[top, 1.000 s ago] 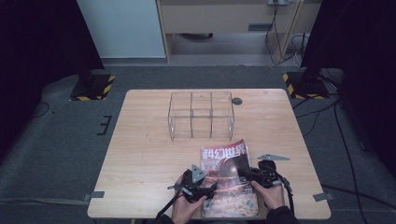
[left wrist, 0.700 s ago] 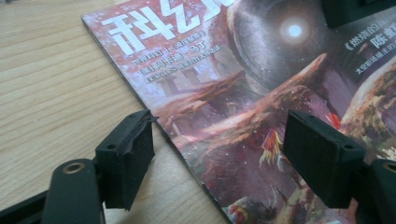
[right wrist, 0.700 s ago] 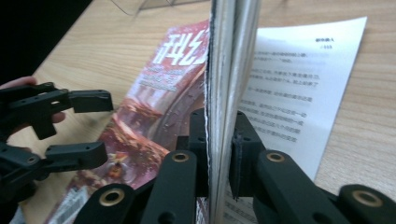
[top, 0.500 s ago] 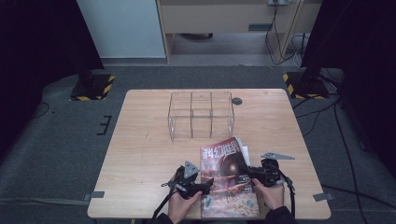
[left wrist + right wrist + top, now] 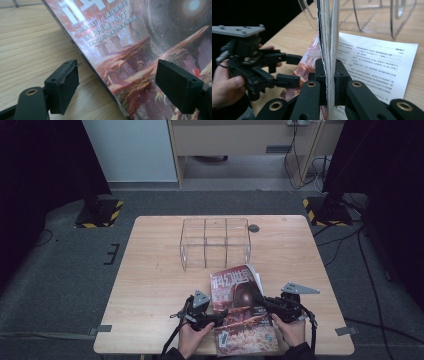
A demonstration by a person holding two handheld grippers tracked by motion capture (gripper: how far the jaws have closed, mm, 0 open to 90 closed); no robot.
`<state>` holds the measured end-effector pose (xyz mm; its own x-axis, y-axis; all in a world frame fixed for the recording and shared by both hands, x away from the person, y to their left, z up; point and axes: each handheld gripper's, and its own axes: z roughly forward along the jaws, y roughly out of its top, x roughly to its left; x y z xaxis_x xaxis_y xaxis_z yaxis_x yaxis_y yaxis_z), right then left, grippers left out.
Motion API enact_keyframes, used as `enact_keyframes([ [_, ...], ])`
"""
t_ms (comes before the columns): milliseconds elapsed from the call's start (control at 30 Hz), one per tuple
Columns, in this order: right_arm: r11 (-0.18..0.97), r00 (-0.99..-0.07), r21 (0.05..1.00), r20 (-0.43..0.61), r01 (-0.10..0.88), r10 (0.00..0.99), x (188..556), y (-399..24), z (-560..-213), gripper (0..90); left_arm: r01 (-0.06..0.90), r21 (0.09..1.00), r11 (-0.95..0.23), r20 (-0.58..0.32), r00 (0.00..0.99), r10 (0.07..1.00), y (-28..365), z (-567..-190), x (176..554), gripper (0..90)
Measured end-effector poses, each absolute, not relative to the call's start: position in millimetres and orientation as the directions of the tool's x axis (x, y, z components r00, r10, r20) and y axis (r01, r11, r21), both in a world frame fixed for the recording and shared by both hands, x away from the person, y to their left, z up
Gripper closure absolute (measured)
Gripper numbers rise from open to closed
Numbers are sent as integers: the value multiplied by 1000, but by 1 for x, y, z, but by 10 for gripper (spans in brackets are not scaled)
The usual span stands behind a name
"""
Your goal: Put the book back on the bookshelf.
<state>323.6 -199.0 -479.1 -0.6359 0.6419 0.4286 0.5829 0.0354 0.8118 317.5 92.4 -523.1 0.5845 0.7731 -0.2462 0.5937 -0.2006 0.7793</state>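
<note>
High view showed the pale wood-grain table [image 5: 150, 285] with the glossy magazine [image 5: 242, 312] at its near edge, between the two hands, its long axis running near to far and its title end toward the clear, boxy three-bay organiser [image 5: 216, 243] beyond. The right gripper [image 5: 329, 75] was clamped on a thin sheaf of its pages, raised edge-on beside a printed white page. The left gripper [image 5: 117, 82], jaws just opening, straddled the cover's left edge with both black pads clear of it.
</note>
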Motion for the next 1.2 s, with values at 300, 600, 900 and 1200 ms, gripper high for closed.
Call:
enact_keyframes([
  [300, 34, -673, 836, 415, 547, 613, 319, -199, -473, 852, 601, 782, -165, -323, 617, 718, 88, -524, 321, 154],
  [600, 41, -653, 808, 444, 588, 614, 325, -203, -480, 850, 618, 773, -140, -358, 608, 708, 90, -524, 322, 209],
  [900, 62, -646, 797, 438, 600, 625, 328, -204, -486, 850, 607, 786, -113, -383, 623, 682, 93, -515, 320, 302],
  [1200, 64, -670, 802, 449, 593, 591, 327, -202, -484, 849, 607, 788, -106, -386, 621, 682, 94, -513, 323, 388],
])
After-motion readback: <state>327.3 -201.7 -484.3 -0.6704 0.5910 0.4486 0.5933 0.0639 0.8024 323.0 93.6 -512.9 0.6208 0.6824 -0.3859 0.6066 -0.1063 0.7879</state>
